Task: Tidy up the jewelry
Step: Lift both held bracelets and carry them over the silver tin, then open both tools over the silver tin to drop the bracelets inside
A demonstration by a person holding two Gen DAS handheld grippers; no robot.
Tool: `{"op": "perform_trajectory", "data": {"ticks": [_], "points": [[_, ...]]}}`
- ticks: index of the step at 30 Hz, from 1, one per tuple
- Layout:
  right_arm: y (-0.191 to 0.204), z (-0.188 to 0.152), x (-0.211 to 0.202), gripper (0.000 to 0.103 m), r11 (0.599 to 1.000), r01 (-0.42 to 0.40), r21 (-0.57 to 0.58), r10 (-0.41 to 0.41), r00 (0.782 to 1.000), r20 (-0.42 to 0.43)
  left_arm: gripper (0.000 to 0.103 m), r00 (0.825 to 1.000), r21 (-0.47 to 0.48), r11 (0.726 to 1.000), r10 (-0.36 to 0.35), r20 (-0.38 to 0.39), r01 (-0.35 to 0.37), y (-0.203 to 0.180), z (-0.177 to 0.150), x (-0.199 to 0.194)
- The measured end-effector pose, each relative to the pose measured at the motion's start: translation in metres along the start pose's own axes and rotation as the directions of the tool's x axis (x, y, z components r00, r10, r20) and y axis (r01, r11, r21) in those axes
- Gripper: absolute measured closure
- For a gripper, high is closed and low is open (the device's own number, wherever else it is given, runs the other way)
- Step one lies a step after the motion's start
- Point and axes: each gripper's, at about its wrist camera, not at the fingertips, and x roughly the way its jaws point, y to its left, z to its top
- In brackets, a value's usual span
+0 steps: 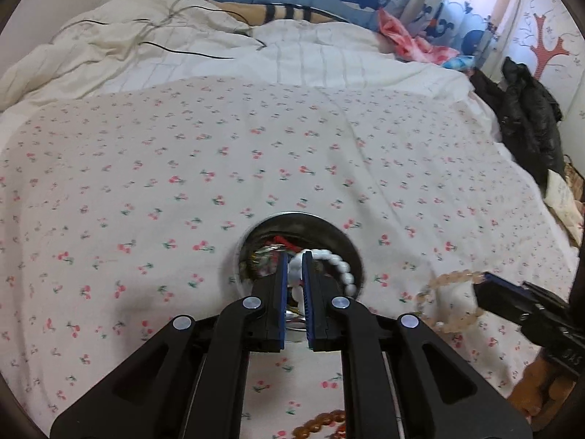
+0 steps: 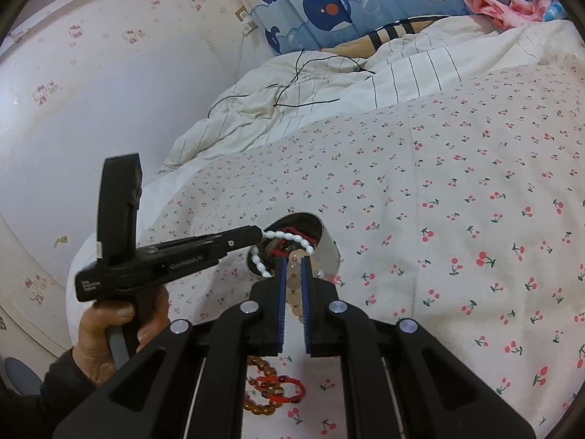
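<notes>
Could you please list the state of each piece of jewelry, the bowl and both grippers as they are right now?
left gripper: shut on the white bead bracelet.
white bead bracelet: held, hanging over the metal bowl.
right gripper: shut on the pale bead bracelet.
pale bead bracelet: held beside the bowl.
metal bowl: upright on the bedsheet, jewelry inside.
amber bead bracelet: lying loose on the sheet.
red cord bracelet: lying loose on the amber one.

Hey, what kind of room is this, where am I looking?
Most likely a bedroom, perhaps a child's. The work surface is a bed with a cherry-print sheet, a rumpled white duvet lies behind it, and whale-patterned padding lines the wall.
</notes>
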Motion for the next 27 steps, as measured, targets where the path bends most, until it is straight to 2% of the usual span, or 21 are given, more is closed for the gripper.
{"op": "perform_trajectory", "data": {"ticks": [3,8,14,17,19,20,23,26,27], "points": [[0.004,0.009,0.002,0.095,1.000,-0.024,0.003,0.024,1.000,0.008,0.083,1.000,-0.048,0.999,0.000,-0.003,0.000,0.012,0.003,-0.003],[0.016,0.028,0.019,0.095,0.997,-0.078,-0.001,0.078,0.997,0.003,0.074,1.000,-0.116,0.993,-0.002,0.031,0.006,0.028,0.007,-0.013],[0.034,0.045,0.052,0.094,0.977,-0.206,0.049,0.208,0.978,-0.033,0.067,0.998,-0.177,0.984,0.008,0.067,0.004,0.042,0.011,-0.021],[0.035,0.048,0.079,0.094,0.991,-0.129,0.039,0.132,0.988,-0.083,0.062,0.997,-0.195,0.981,0.009,0.071,0.005,0.046,0.011,-0.022],[0.032,0.045,0.099,0.094,1.000,-0.010,-0.002,0.010,0.992,-0.128,0.060,0.997,-0.197,0.980,0.011,0.070,0.003,0.047,0.010,-0.023],[0.033,0.043,0.107,0.094,0.998,0.050,-0.043,-0.055,0.989,-0.140,0.060,0.998,-0.197,0.980,0.011,0.068,0.003,0.046,0.010,-0.022],[0.035,0.035,0.122,0.094,0.982,0.140,-0.129,-0.161,0.972,-0.170,0.059,0.998,-0.191,0.982,0.012,0.061,-0.001,0.045,0.009,-0.022],[0.035,0.028,0.131,0.093,0.972,0.158,-0.173,-0.192,0.961,-0.201,0.057,0.998,-0.186,0.982,0.016,0.054,-0.005,0.044,0.009,-0.020],[0.033,0.026,0.131,0.083,0.972,0.158,-0.173,-0.192,0.960,-0.202,0.056,0.999,-0.188,0.982,0.017,0.052,-0.007,0.044,0.009,-0.020]]}}
